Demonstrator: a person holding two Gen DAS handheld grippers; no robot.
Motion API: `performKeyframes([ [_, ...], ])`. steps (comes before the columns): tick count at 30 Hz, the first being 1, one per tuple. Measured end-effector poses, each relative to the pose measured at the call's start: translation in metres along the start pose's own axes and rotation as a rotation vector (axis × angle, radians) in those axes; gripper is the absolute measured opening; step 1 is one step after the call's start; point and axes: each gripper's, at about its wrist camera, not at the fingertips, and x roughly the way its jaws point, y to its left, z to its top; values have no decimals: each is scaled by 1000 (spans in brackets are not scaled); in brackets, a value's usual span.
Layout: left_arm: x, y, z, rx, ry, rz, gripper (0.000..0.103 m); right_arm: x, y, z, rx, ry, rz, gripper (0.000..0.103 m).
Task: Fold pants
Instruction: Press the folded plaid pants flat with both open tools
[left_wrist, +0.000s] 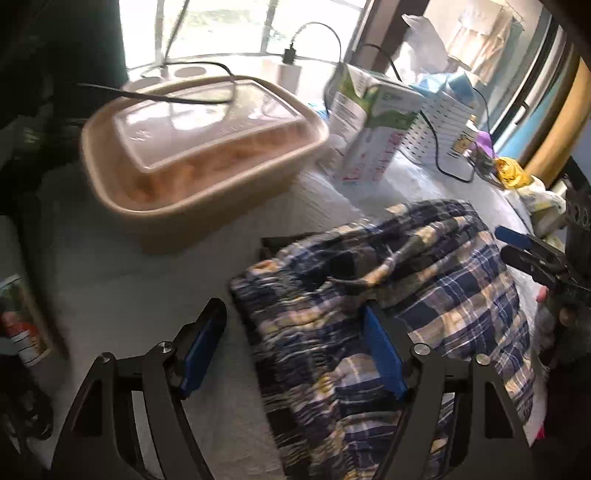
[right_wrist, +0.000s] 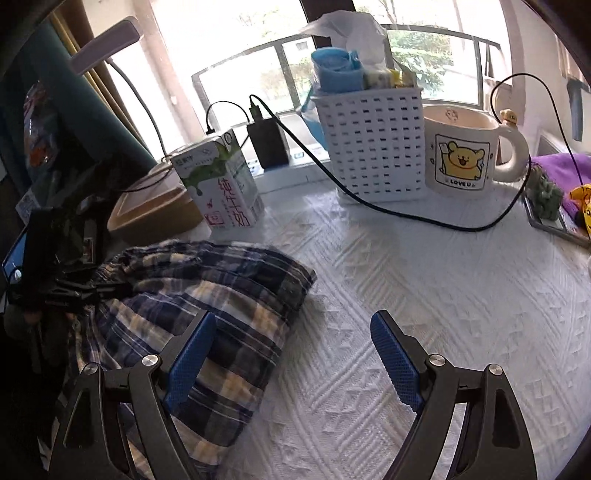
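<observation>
The blue, white and yellow plaid pants lie bunched in a folded heap on the white textured tablecloth. My left gripper is open, its right finger over the pants' left part and its left finger over bare cloth. In the right wrist view the pants lie at lower left. My right gripper is open, its left finger over the pants' edge, its right finger over the cloth. The right gripper also shows at the right edge of the left wrist view. The left gripper shows at the left of the right wrist view.
A tan lidded food container and a milk carton stand behind the pants. A white basket, a bear mug, a black cable, a charger and a tray with small items line the far side.
</observation>
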Motion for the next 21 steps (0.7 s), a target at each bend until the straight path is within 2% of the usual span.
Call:
performKeyframes([
  [2, -6, 3, -3, -4, -2, 26, 75, 0, -1, -3, -1, 8, -8, 87],
  [11, -40, -3, -23, -7, -19, 31, 75, -16, 19, -9, -46, 0, 34, 87],
  [15, -57, -7, -40, -9, -33, 47, 75, -34, 41, -30, -104, 16, 33, 87],
  [21, -77, -19, -68, -38, -52, 43, 75, -62, 82, -79, -192, 57, 23, 87],
])
